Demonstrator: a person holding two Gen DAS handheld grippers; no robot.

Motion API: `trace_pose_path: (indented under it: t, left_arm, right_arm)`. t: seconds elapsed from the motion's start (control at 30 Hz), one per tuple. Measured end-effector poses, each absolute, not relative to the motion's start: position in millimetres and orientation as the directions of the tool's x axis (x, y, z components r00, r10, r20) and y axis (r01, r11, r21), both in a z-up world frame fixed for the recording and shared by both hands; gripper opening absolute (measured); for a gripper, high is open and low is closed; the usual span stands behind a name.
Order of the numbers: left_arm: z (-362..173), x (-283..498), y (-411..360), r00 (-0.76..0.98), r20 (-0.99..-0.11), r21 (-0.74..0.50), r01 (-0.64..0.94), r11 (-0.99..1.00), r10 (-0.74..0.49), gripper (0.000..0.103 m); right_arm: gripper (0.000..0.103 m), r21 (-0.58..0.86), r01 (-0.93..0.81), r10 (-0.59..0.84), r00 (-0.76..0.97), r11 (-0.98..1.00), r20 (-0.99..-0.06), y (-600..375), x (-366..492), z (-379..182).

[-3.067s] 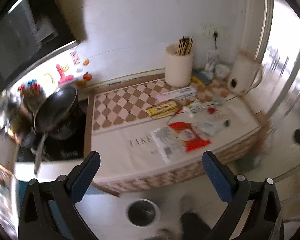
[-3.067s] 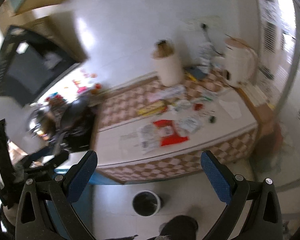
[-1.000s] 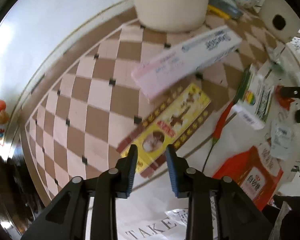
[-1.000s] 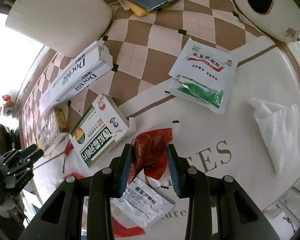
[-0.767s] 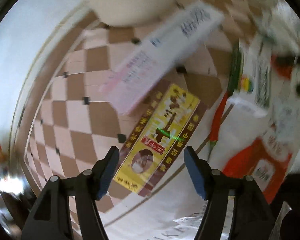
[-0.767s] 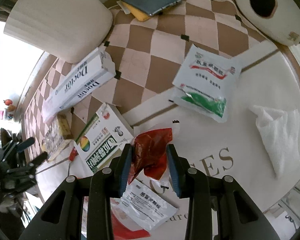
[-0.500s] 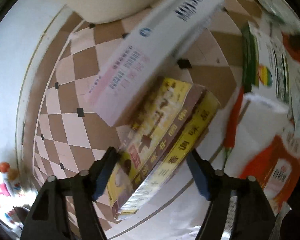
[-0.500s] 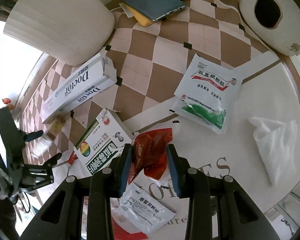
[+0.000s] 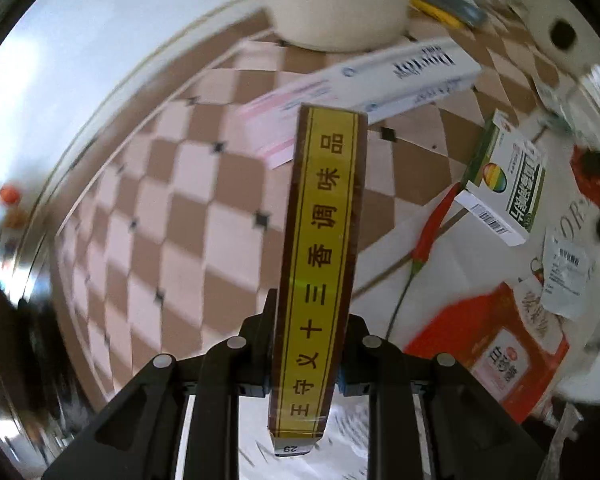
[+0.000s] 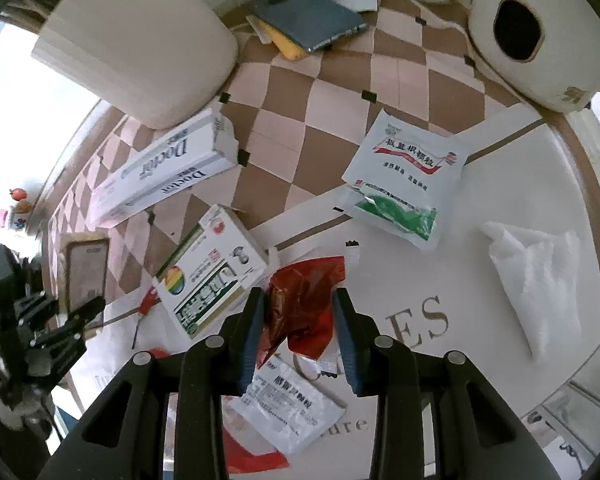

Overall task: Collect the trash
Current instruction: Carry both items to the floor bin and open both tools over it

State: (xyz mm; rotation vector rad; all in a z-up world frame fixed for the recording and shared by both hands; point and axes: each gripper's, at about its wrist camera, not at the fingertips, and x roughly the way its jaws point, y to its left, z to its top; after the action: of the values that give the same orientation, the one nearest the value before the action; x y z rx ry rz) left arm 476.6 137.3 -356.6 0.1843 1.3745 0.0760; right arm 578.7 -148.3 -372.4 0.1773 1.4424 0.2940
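Note:
My left gripper [image 9: 305, 344] is shut on a long yellow and brown spice box [image 9: 320, 256], held edge-up above the checkered counter; it also shows in the right wrist view [image 10: 86, 276]. My right gripper [image 10: 300, 316] is shut on a crumpled red wrapper [image 10: 304, 300] just above the white cloth. Around it lie a green and white medicine box [image 10: 210, 276], a white Doctor box [image 10: 168, 168], a white and green sachet [image 10: 404, 176], a small white sachet [image 10: 288, 404] and a white tissue [image 10: 540, 276].
A cream utensil holder [image 10: 140, 52] and a cream kettle [image 10: 540, 28] stand at the back, with a grey notebook [image 10: 308, 20] between them. A red chilli [image 9: 432, 236] and a red packet [image 9: 496, 352] lie on the cloth. The counter's edge runs at right.
My left gripper opened, closed round the yellow box and lifted it off the counter, turning it edge-up. My right gripper has stayed shut on the red wrapper, barely moving.

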Motion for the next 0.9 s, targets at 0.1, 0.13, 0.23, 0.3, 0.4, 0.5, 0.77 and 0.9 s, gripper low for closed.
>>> trace_pose_path:
  t: [0.1, 0.13, 0.23, 0.3, 0.4, 0.5, 0.77, 0.9]
  left_arm:
    - [-344, 442, 145, 0.196, -0.962, 0.175, -0.1, 0.98, 0.192, 0.019]
    - [-329, 434, 148, 0.191, -0.964, 0.155, -0.161, 0.975, 0.185, 0.018]
    - [-315, 400, 158, 0.227, -0.957, 0.116, -0.266, 0.957, 0.179, 0.018]
    - [-305, 378, 161, 0.257, -0.951, 0.089, -0.315, 0.945, 0.175, 0.019]
    - [-282, 330, 148, 0.295, -0.942, 0.047, -0.363, 0.931, 0.162, 0.018]
    - [-268, 283, 145, 0.326, -0.932, 0.025, -0.379, 0.925, 0.159, 0.019]
    - [-282, 135, 165, 0.315, -0.941, -0.026, -0.437, 0.899, 0.126, 0.019]
    - [-327, 78, 182, 0.238, -0.968, -0.05, -0.496, 0.867, 0.081, 0.018]
  right_arm:
    - [0.035, 0.291, -0.105, 0.303, 0.131, 0.951, -0.944, -144, 566, -361]
    - [0.034, 0.29, -0.113, 0.304, 0.141, 0.95, -0.942, -142, 560, -357]
    - [0.033, 0.279, -0.146, 0.302, 0.172, 0.949, -0.938, -130, 538, -343]
    - [0.032, 0.262, -0.171, 0.293, 0.191, 0.95, -0.937, -119, 521, -335]
    - [0.032, 0.253, -0.205, 0.294, 0.206, 0.946, -0.933, -104, 490, -324]
    - [0.031, 0.238, -0.239, 0.294, 0.231, 0.941, -0.927, -85, 446, -312]
    - [0.031, 0.233, -0.325, 0.318, 0.235, 0.916, -0.919, -41, 293, -304]
    - [0.031, 0.247, -0.373, 0.325, 0.162, 0.894, -0.932, -17, 220, -328]
